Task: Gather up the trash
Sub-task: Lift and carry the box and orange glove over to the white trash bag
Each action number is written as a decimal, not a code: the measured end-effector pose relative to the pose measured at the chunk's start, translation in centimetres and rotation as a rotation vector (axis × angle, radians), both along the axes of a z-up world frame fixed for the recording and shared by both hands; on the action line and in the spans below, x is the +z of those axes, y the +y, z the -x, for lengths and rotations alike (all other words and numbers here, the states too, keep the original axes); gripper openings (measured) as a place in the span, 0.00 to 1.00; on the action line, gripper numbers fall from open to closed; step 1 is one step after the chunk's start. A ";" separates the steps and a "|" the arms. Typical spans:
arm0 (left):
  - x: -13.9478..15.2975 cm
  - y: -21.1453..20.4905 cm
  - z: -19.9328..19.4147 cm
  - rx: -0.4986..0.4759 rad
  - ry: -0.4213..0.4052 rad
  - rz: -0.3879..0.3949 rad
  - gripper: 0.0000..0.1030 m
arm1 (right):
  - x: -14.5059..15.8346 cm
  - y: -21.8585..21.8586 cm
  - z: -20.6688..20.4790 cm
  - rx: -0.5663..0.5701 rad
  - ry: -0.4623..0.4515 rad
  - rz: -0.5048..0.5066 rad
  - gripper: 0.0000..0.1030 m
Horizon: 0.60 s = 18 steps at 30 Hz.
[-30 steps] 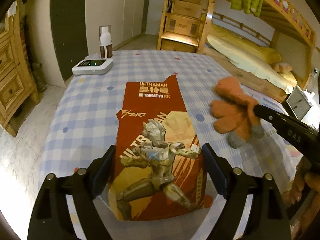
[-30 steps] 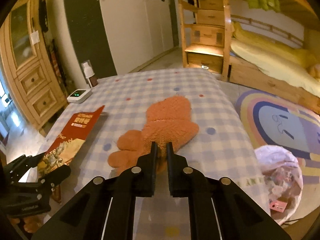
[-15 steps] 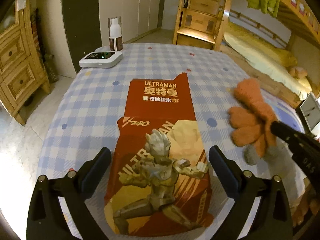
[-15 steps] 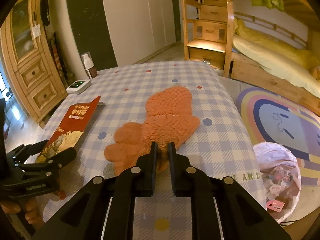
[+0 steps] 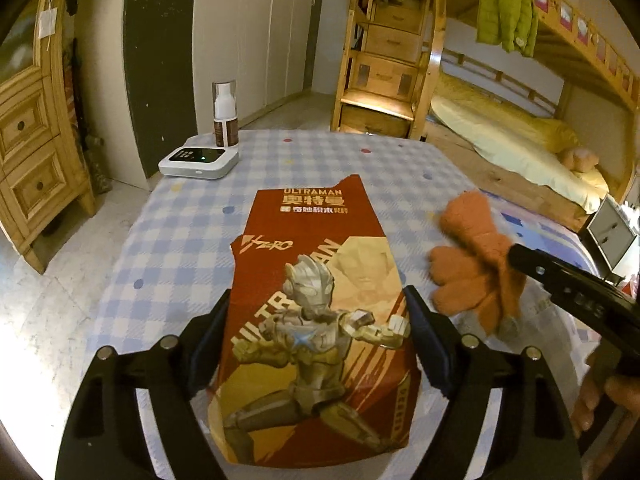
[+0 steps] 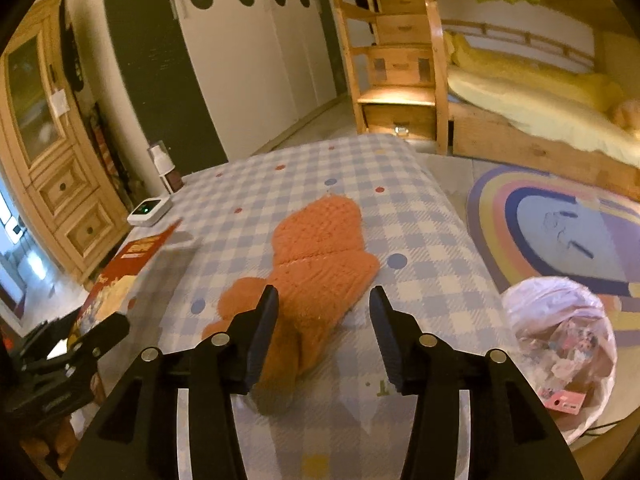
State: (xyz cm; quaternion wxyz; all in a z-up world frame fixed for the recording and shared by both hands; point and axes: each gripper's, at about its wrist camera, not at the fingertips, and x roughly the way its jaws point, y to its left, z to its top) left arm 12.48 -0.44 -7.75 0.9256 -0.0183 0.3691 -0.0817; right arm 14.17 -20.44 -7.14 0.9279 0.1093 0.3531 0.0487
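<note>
Near the table's (image 5: pixel 168 248) front edge, my left gripper (image 5: pixel 316 332) straddles the torn Ultraman box (image 5: pixel 320 312), jaws wide and just closing in, seemingly touching its sides. Toward the right edge, my right gripper (image 6: pixel 323 312) has just sprung apart, loose around the orange plush toy (image 6: pixel 320 256).

Checked worktop (image 5: pixel 180 240); white device (image 5: pixel 199 159) with green light at far corner, pump bottle (image 5: pixel 225 120) upright just behind it; wood dresser (image 5: pixel 28 152) left; bunk bed (image 5: pixel 520 140), green jacket (image 5: pixel 506 10) hanging; rainbow rug (image 6: pixel 560 220) on floor
</note>
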 end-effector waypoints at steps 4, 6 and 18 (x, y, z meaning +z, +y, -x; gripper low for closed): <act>-0.5 -0.4 -0.3 -0.011 0.016 -0.010 0.77 | -0.7 0.1 -1.5 0.002 0.056 -0.048 0.43; -0.6 -0.6 -0.3 -0.016 0.018 -0.017 0.77 | -0.9 0.3 -1.6 0.010 0.067 -0.047 0.29; 1.4 -2.9 1.5 -0.081 -0.049 0.008 0.77 | 4.8 -1.9 4.6 -0.011 -0.141 0.032 0.11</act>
